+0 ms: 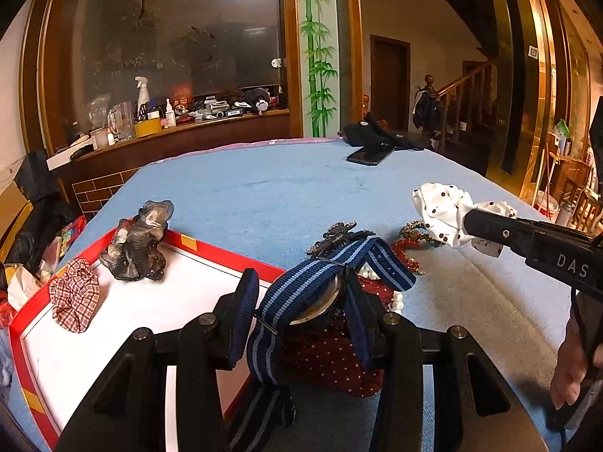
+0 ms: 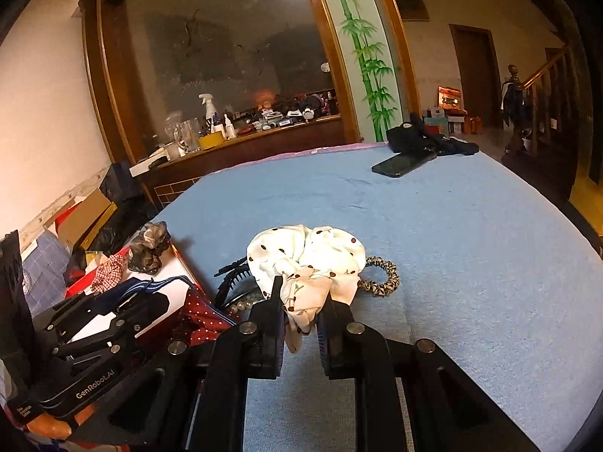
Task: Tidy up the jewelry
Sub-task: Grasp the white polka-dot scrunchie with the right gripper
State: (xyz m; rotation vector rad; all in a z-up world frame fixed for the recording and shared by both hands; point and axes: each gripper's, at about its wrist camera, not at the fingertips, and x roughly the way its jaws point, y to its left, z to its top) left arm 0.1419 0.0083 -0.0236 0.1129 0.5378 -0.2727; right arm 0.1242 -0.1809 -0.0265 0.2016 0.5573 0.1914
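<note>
Right gripper (image 1: 469,222), lettered "DAS", pinches white dotted scrunchie (image 1: 441,207).

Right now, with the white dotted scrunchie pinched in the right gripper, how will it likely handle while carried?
Probably floppy: the white dotted scrunchie bunches and droops around the right gripper, shut on a fold. Likely light, since in the left wrist view it hangs clear of the blue cloth from that one pinch. It seems unlikely to roll or break.

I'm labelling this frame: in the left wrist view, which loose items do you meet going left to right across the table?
Red checked scrunchie → grey marbled scrunchie → blue striped watch strap → leopard hair tie → white dotted scrunchie, held in the right claw.
</note>
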